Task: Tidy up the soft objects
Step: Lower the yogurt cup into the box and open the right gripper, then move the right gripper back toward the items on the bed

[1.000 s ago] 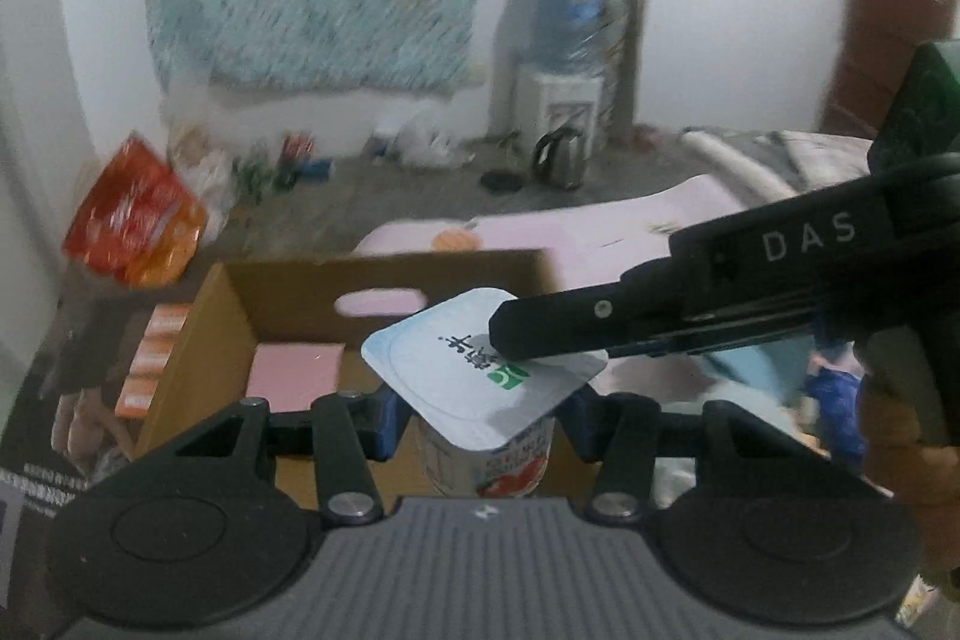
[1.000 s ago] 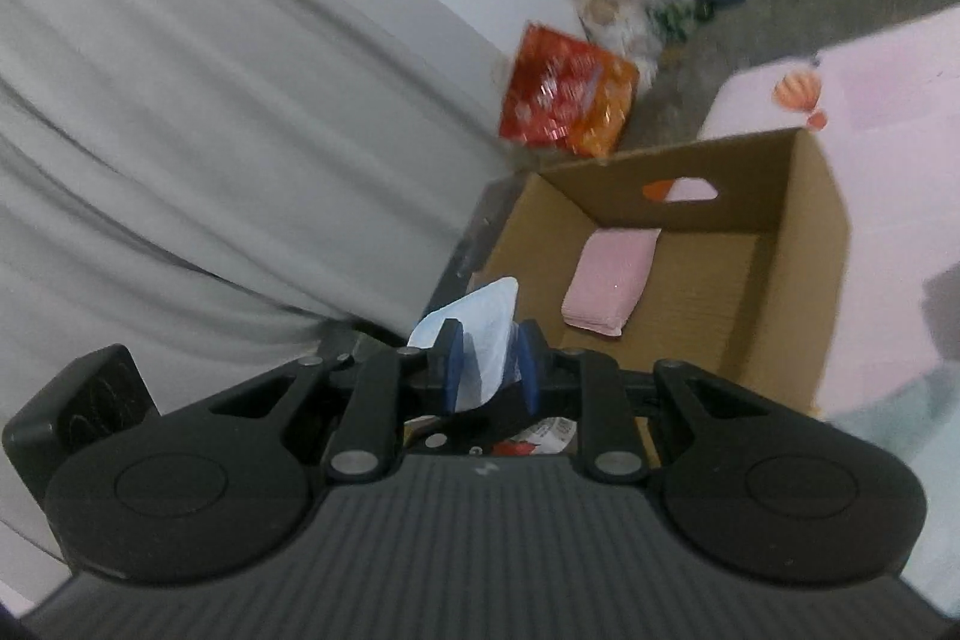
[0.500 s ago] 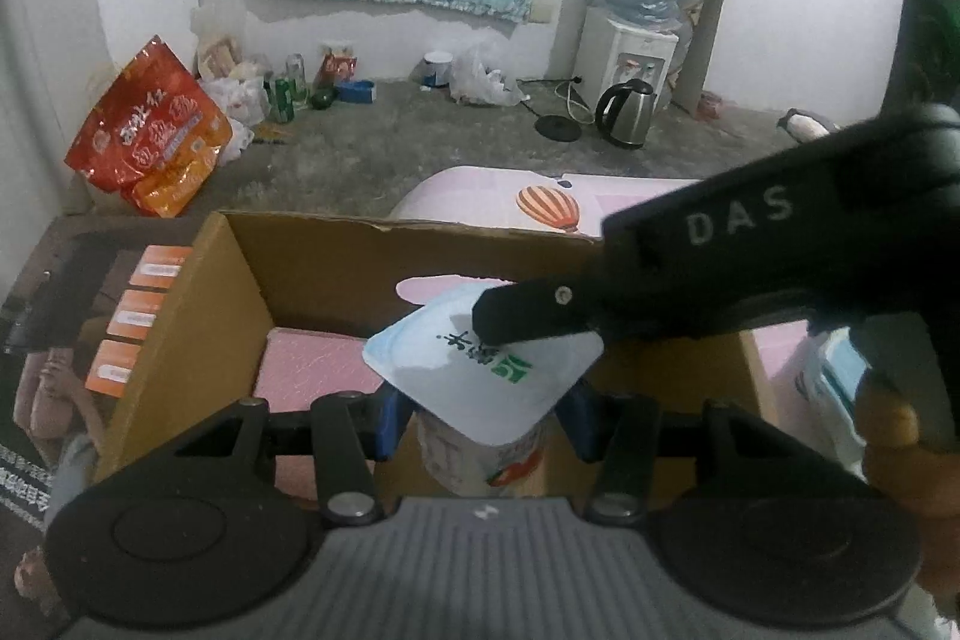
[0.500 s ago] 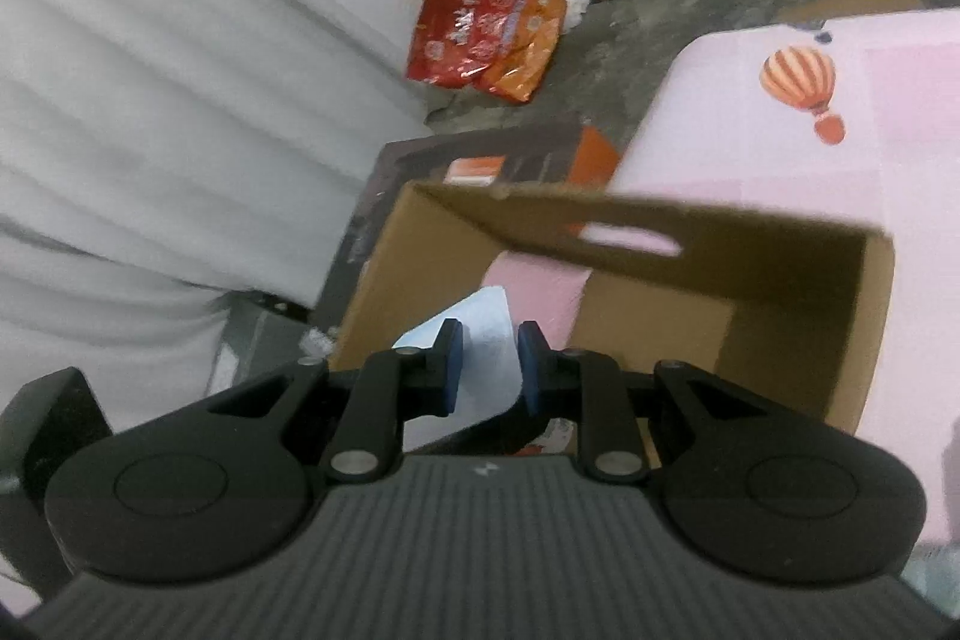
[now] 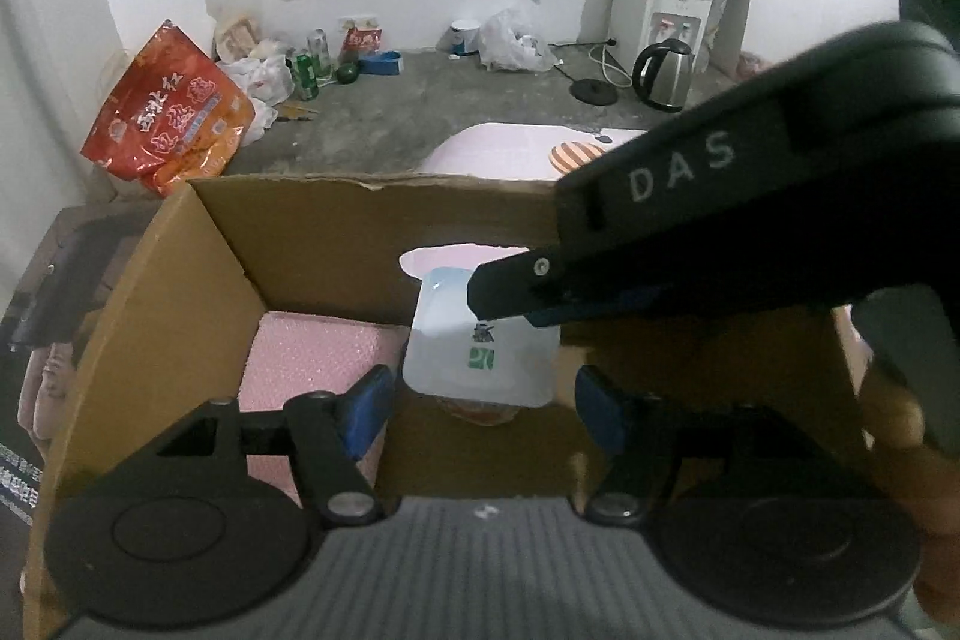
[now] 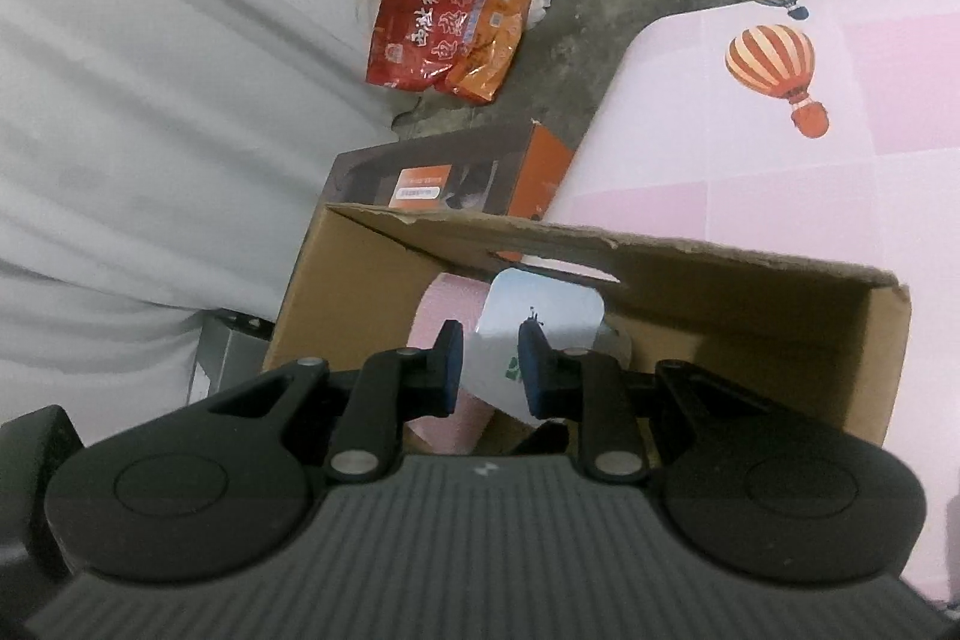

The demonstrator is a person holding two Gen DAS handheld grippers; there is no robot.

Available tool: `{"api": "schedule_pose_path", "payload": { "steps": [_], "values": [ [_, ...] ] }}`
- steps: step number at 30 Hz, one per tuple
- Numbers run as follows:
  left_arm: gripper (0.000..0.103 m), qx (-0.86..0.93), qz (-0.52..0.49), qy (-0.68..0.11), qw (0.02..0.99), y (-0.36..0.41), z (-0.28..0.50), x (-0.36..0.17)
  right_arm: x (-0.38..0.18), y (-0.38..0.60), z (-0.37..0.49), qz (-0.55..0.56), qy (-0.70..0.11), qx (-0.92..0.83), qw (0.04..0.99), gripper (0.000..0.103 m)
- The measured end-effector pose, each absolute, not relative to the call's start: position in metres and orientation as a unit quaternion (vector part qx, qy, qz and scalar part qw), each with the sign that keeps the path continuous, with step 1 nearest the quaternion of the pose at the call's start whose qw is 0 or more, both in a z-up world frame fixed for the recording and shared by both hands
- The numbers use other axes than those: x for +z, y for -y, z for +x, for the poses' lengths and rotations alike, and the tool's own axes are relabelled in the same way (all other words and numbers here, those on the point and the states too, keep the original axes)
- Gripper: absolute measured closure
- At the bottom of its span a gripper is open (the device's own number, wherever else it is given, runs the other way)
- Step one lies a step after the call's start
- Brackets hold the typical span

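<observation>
Left tool (image 5: 480,403) has just spread its jaws clear of the yogurt cup (image 5: 480,358), which now hangs inside the cardboard box (image 5: 198,292) beside the pink foam pad (image 5: 312,358), held only by the right tool (image 6: 487,370) pinching its foil lid; release likely comes next.

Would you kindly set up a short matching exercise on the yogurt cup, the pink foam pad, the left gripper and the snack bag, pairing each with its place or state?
Things:
1. yogurt cup
2. pink foam pad
3. left gripper
4. red snack bag

Places or states:
A. lies on the concrete floor beyond the cardboard box
B. jaws apart, pads clear of the cup
C. lid pinched by the right gripper, inside the box
D. lies flat on the box bottom, at its left side in the left wrist view

Pairs: 1-C, 2-D, 3-B, 4-A
</observation>
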State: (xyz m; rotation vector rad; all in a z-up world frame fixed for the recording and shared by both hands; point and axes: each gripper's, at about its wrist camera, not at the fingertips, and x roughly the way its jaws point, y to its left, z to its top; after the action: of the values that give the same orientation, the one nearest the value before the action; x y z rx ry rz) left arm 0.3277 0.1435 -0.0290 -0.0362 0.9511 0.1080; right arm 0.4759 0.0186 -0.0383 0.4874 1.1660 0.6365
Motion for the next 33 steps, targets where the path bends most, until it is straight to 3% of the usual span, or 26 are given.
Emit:
{"api": "schedule_pose_path", "payload": {
  "steps": [10,23,28,33],
  "values": [
    [0.027,0.048,-0.036,-0.447,0.893,-0.134,0.304,0.008,0.008,0.021,0.455,0.275,-0.476,0.312,0.775,0.079],
    [0.011,-0.038,-0.034,-0.394,0.918,-0.078,0.193,0.094,0.109,0.219,0.281,0.282,-0.349,0.296,0.843,0.055],
    [0.007,-0.110,-0.013,-0.365,0.924,-0.028,0.145,0.101,0.108,0.307,0.195,0.281,-0.321,0.232,0.874,0.052],
    [0.007,-0.175,0.003,-0.350,0.920,0.031,0.113,0.075,0.070,0.365,0.127,0.298,-0.326,0.160,0.883,0.051]
  ]
}}
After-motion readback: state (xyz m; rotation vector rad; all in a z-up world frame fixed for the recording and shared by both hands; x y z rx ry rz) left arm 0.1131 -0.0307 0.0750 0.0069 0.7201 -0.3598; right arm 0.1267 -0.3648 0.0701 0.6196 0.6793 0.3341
